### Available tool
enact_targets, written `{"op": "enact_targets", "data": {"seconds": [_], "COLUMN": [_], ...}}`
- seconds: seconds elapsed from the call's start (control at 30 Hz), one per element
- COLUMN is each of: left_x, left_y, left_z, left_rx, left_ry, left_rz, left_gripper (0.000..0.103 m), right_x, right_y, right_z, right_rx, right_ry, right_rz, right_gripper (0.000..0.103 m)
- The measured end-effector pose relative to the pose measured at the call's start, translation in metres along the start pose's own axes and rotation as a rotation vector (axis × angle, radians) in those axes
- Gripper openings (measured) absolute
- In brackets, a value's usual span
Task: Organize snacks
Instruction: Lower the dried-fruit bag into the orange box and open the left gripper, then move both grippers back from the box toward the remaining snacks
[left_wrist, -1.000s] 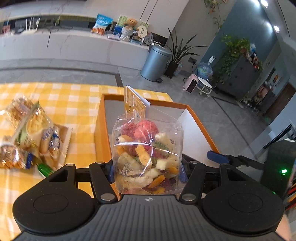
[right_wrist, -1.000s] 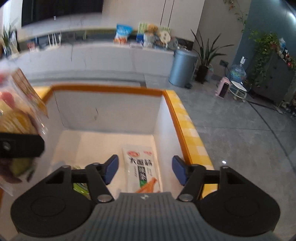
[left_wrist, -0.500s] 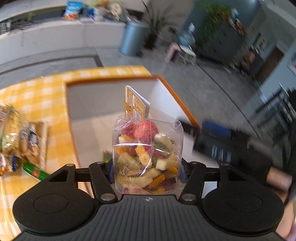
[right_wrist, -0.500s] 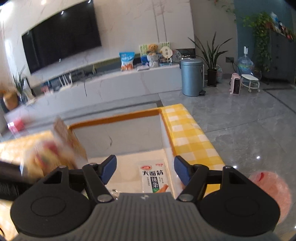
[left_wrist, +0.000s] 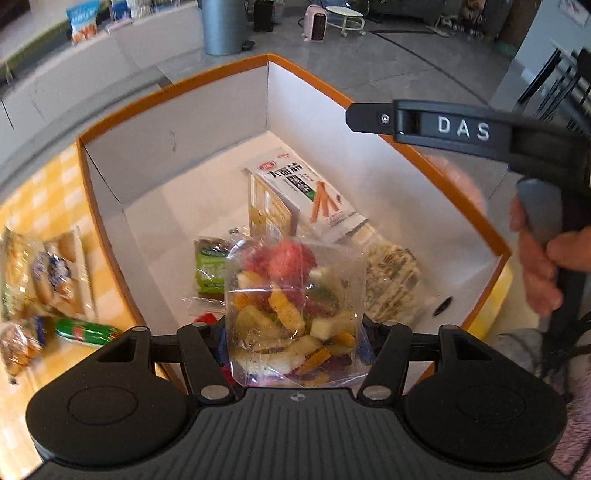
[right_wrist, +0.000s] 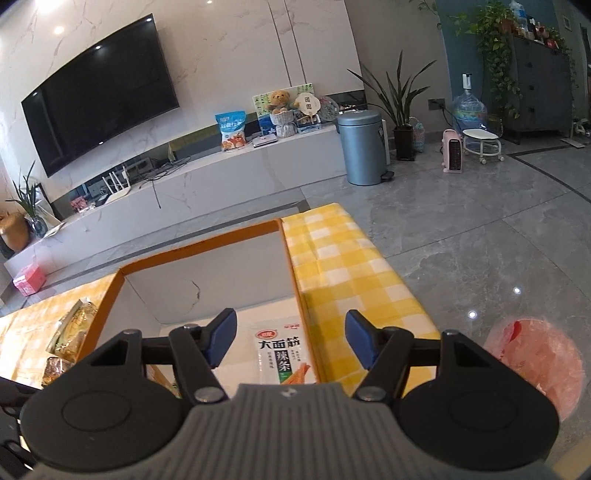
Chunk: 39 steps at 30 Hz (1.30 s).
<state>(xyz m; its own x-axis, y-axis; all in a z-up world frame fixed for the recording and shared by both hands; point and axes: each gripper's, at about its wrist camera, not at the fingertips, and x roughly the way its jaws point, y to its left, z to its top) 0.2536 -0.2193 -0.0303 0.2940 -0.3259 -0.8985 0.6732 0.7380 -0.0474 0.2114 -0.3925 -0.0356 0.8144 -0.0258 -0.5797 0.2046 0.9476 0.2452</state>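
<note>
We see left gripper (left_wrist: 295, 328) clamping the clear snack bag (left_wrist: 295, 310) over orange box (left_wrist: 177, 88) (snacks inside) | right gripper (right_wrist: 291, 339) jaws wide, holding nothing

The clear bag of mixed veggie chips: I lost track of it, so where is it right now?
In the left wrist view, the clear bag of mixed veggie chips is clamped in the left gripper, held over the orange-rimmed box above the green packet.
</note>
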Motion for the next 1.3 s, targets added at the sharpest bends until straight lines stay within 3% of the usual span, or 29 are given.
{"op": "enact_targets", "data": {"seconds": [0.1, 0.43, 0.63, 0.77, 1.13, 1.3], "left_x": [-0.011, -0.031, -0.042, -0.054, -0.103, -0.125], "left_y": [-0.014, -0.022, -0.019, -0.006, 0.051, 0.075], "left_z": [-0.007, -0.012, -0.016, -0.015, -0.026, -0.041], "left_rx": [0.073, 0.192, 0.185, 0.111, -0.148, -0.205], "left_ry": [-0.062, -0.102, -0.136, -0.145, -0.218, -0.248], "left_rz": [0.064, 0.208, 0.251, 0.269, 0.355, 0.396], "left_gripper": [0.087, 0.089, 0.089, 0.089, 0.089, 0.089], "right_x": [-0.001, -0.003, -0.006, -0.011, -0.033, -0.041], "right_y": [0.000, 0.001, 0.008, 0.017, 0.052, 0.067], "right_z": [-0.001, -0.002, -0.002, -0.006, -0.010, -0.009], "right_rx": [0.010, 0.015, -0.015, -0.065, -0.158, -0.192], "right_ry": [0.000, -0.007, -0.003, 0.019, -0.003, -0.023], "right_rz": [0.006, 0.029, 0.038, 0.008, 0.036, 0.059], "right_gripper": [0.065, 0.065, 0.065, 0.067, 0.071, 0.072]}}
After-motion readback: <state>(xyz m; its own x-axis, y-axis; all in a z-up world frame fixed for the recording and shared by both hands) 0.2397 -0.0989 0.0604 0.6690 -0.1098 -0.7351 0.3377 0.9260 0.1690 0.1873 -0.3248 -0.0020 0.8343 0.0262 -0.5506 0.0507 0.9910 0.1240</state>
